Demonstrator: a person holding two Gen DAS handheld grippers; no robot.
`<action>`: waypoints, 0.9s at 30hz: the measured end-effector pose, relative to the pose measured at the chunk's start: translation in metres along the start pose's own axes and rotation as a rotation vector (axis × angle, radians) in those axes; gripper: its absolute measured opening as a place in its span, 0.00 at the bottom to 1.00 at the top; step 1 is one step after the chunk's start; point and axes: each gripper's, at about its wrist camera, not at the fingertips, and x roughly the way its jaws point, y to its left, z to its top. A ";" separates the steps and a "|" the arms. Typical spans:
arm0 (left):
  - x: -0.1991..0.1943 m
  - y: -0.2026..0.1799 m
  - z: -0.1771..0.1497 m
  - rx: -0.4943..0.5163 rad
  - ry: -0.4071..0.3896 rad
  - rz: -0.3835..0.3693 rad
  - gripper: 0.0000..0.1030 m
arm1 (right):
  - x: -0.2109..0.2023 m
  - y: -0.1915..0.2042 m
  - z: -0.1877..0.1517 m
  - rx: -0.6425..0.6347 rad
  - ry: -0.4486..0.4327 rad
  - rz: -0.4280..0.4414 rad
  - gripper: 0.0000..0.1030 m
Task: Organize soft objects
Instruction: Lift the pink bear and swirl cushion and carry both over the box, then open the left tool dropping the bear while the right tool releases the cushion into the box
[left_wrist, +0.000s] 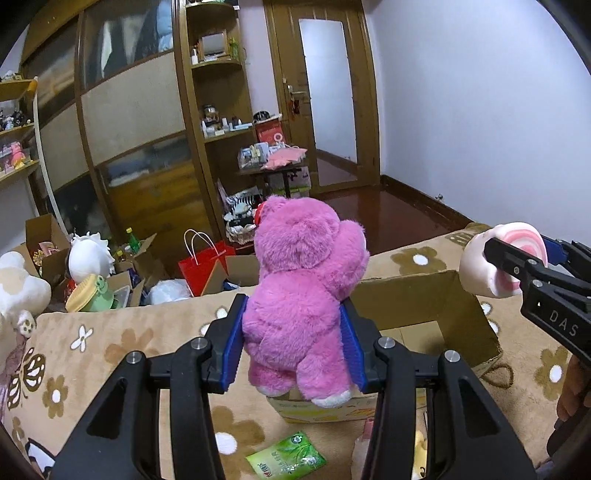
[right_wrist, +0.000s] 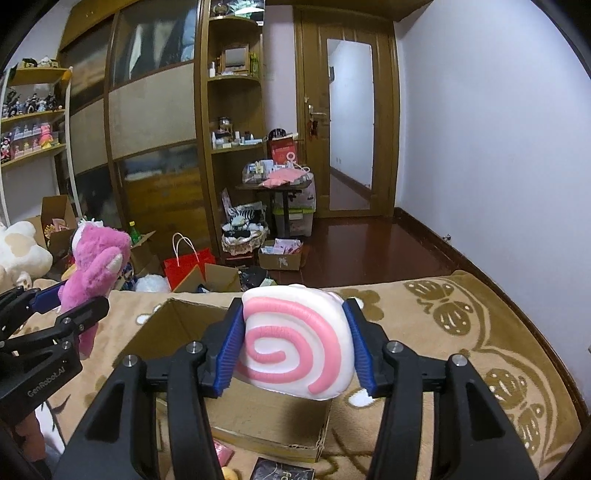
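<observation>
Two grippers each pinch a soft toy above the open cardboard box (left_wrist: 424, 295) on the flower-patterned blanket (left_wrist: 122, 343). The left gripper (left_wrist: 293, 347) squeezes the pink plush bear (left_wrist: 303, 291) at its waist, upright over the box's near-left corner. The right gripper (right_wrist: 295, 345) clamps the white plush with a pink spiral (right_wrist: 295, 343) between its blue pads (right_wrist: 229, 350), over the box's near edge.
</observation>
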 end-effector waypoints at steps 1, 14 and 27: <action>0.003 0.000 0.001 0.003 0.000 0.000 0.44 | 0.004 -0.001 0.000 0.007 0.006 0.004 0.54; 0.044 -0.008 -0.006 -0.002 0.107 -0.028 0.44 | 0.034 -0.014 -0.006 0.063 0.061 0.012 0.55; 0.070 -0.019 -0.029 0.019 0.243 -0.083 0.45 | 0.055 0.006 -0.029 -0.007 0.157 0.061 0.58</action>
